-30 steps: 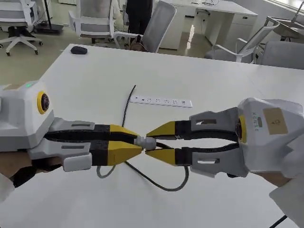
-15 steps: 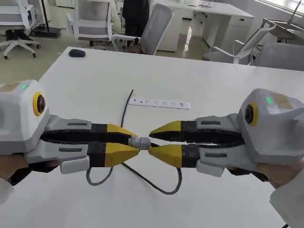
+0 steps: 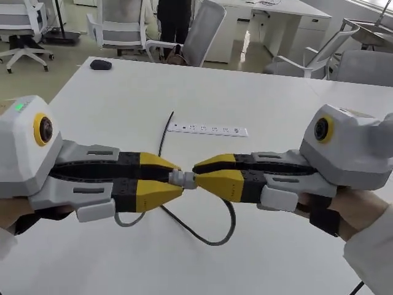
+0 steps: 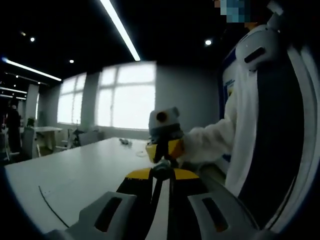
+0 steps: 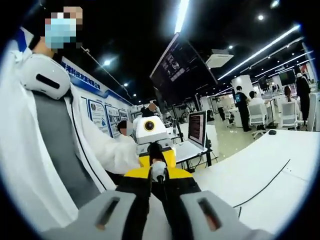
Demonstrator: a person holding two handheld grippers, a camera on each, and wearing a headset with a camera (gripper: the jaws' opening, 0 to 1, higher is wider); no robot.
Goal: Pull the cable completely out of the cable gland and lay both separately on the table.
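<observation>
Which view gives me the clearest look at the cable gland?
Head view: the cable gland shows side-on between the left gripper and right gripper tips. The gripper views catch it end-on, small, at their jaws' ends.

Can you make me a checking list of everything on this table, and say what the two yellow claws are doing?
Surface: white table, smooth.
Job's things: grey cable gland held above the table; cable not yet pulled out.
Clutter: power strip, mouse.
Grippers: left gripper shut on cable gland; right gripper shut beside it, apparently on cable.
Cables: thin lead by the power strip.
Surroundings: office chairs, desks.
</observation>
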